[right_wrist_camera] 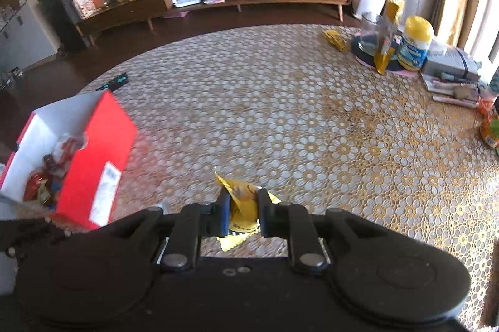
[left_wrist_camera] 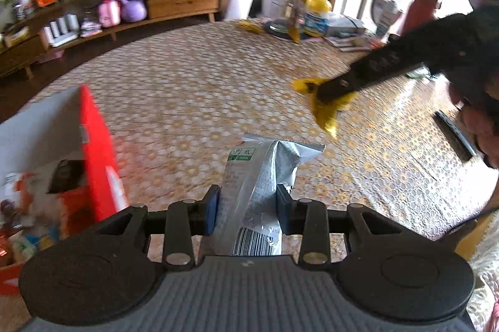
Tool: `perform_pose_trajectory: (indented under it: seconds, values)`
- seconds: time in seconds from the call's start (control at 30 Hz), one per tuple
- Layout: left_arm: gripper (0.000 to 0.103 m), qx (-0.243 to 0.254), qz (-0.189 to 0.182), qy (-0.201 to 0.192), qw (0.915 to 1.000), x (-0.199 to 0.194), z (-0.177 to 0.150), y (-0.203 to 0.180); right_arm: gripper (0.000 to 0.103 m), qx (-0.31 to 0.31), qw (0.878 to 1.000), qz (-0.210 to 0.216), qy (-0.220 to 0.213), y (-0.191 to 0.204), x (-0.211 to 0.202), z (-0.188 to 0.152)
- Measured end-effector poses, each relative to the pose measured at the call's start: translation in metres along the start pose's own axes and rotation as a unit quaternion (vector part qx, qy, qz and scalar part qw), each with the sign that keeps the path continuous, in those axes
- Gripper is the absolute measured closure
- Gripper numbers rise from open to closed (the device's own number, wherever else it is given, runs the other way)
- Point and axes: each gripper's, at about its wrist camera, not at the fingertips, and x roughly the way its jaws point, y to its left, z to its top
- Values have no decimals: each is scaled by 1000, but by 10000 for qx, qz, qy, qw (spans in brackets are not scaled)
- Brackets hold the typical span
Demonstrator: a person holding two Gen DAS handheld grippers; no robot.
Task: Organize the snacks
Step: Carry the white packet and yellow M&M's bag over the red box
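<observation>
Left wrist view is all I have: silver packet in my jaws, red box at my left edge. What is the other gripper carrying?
Observer: The right gripper is shut on a yellow packet with a zigzag-cut edge, held above the tablecloth.
Operator: How full is the red box?
Observer: From the right wrist, the red box is open; several red-wrapped snacks lie at its bottom, and its white inner walls show above them.
Operator: Any loose snack left on the cloth?
Observer: One small yellow packet lies at the far side, beside the glass on its dark tray.
</observation>
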Motion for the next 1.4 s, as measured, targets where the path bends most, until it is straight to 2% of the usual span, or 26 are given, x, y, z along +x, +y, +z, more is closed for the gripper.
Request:
perform_pose_trajectory:
  seconds: [0.33, 0.63, 1.1, 1.4]
  values:
    - [67, -321, 408, -308, 9982, -53, -5, 30, 87, -463, 9982, 319, -225, 59, -41, -17]
    - [67, -590, 727, -571, 9940, -88, -6, 70, 87, -763, 9943, 640, -388, 111, -55, -16]
    - [67, -1088, 1387, -702, 9818, -116, -13, 157, 87, -1105, 9889, 942, -326, 190, -24, 8]
    - [67, -1314, 1948, -543, 9705, -109, -15, 219, 87, -1222, 9869, 1031, -236, 232, 11, 21]
